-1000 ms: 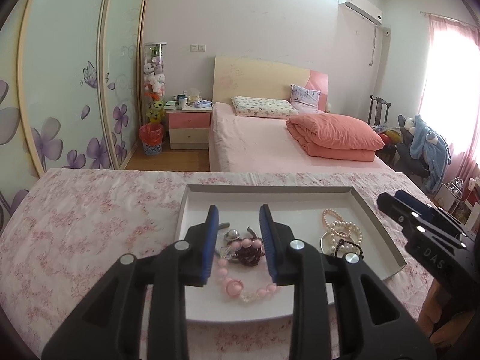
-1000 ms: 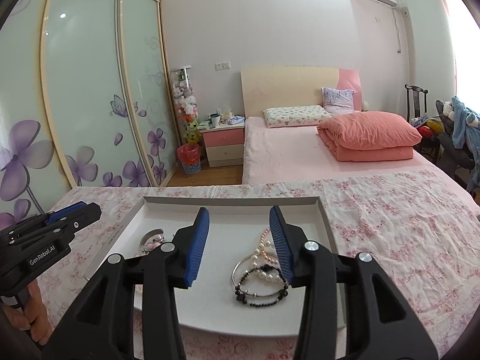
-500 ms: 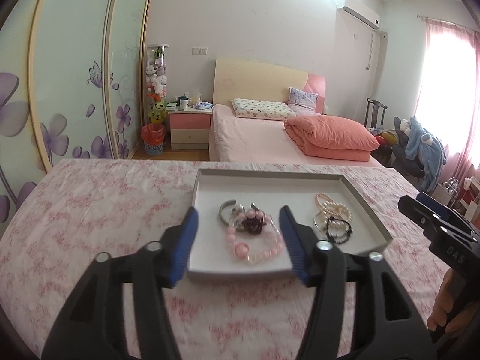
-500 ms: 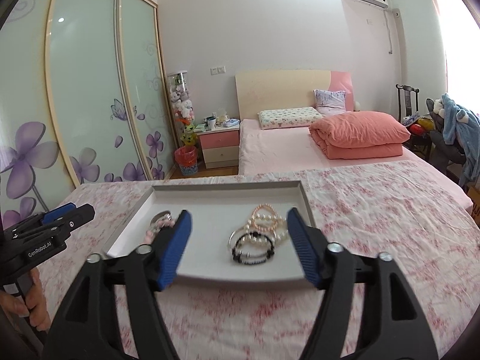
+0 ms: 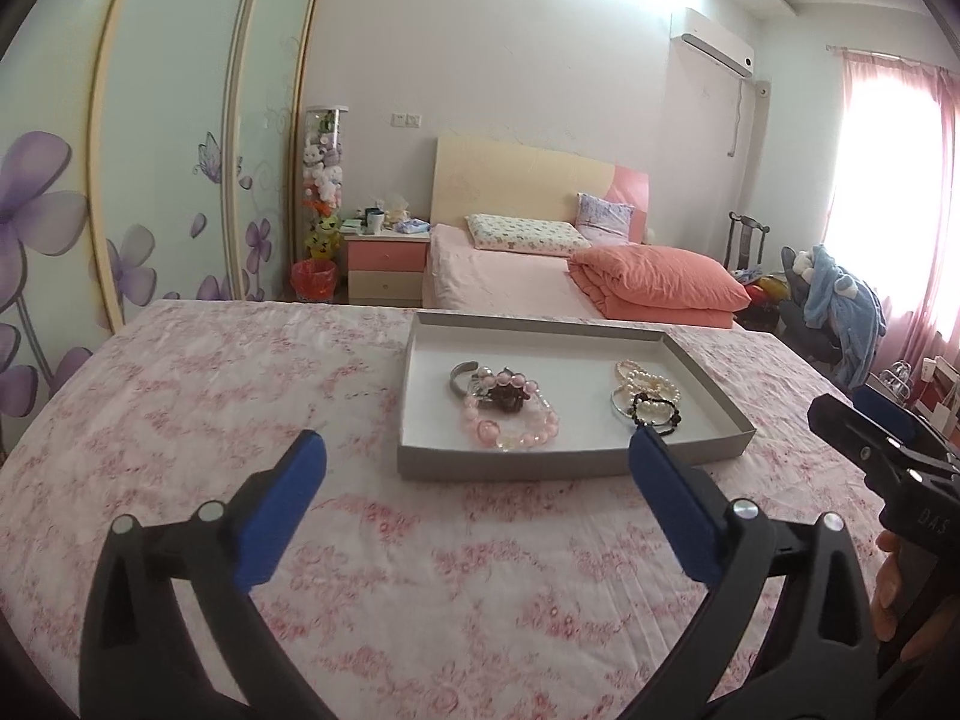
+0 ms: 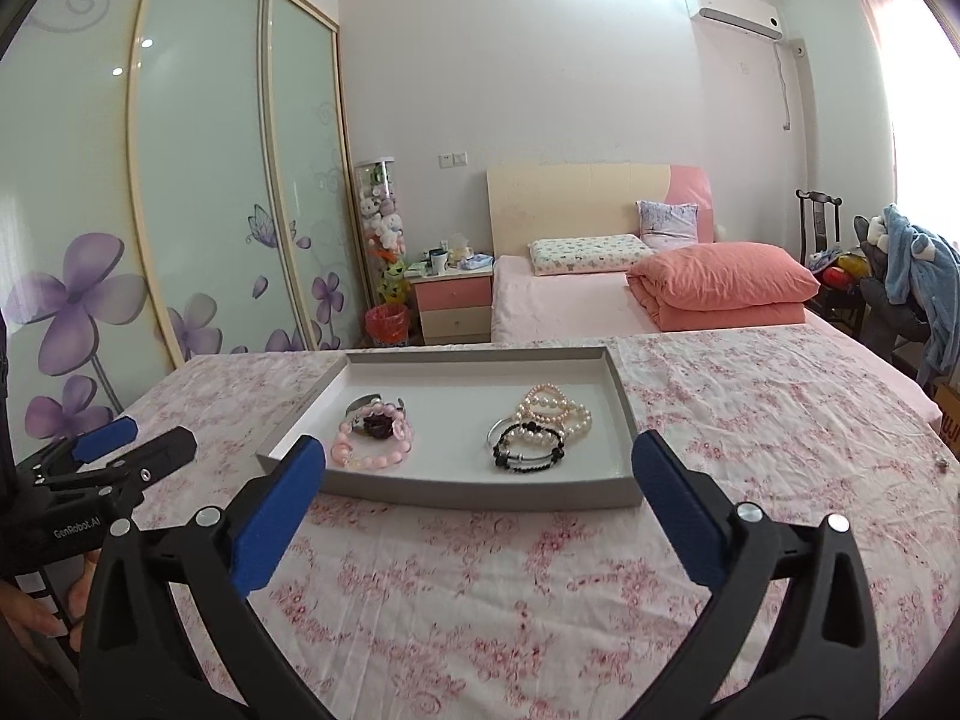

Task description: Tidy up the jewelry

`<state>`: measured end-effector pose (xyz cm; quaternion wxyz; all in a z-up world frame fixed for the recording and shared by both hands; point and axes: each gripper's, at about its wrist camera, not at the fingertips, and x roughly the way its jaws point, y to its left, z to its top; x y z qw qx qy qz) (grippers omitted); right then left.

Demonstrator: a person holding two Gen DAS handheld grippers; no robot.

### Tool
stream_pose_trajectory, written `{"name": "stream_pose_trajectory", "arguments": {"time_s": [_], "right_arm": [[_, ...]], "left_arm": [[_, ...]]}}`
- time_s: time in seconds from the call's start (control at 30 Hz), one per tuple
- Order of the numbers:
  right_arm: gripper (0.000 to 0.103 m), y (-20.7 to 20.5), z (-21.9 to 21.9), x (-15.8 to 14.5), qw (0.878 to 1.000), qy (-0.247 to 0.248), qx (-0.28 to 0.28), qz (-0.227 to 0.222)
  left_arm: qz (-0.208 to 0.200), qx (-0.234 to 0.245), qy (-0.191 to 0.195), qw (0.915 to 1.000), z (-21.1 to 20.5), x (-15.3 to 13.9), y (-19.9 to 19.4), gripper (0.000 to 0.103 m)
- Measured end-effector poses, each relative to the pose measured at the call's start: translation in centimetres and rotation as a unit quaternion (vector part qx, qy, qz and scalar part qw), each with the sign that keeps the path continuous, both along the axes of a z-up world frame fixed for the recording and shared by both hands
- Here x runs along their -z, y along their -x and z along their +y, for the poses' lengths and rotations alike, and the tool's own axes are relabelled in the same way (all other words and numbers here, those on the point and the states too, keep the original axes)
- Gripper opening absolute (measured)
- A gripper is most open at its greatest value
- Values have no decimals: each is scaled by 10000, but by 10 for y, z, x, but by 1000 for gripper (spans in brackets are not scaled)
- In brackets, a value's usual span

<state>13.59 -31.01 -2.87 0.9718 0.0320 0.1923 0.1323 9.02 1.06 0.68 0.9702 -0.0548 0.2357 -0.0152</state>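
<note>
A shallow grey tray lies on the pink floral cloth. In it, a pink bead bracelet with a dark beaded piece and a silver bangle lies at the left. Pearl bracelets and a black bead bracelet lie at the right. My left gripper is open and empty, held back from the tray's near edge. My right gripper is open and empty, also short of the tray. Each gripper shows at the edge of the other's view.
The floral cloth covers the table all around the tray. Behind it stand a pink bed, a nightstand, sliding wardrobe doors at the left and a chair with clothes at the right.
Both grippers have pulled back from over the tray toward me and opened wide. The jewelry lies where it was in the tray.
</note>
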Motion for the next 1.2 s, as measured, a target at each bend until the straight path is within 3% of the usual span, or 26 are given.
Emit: {"name": "stream_pose_trajectory", "arguments": {"time_s": [0.6,1.2], "right_arm": [[101,30,-14,12,9997,-223,8,-53],[101,31,-15,13,9997,-244,11,-33]], "left_arm": [[-286,-27,-95,9995,-13,-4,38,99],[-234,-31,-82,9997,-13,0,36,99]]}}
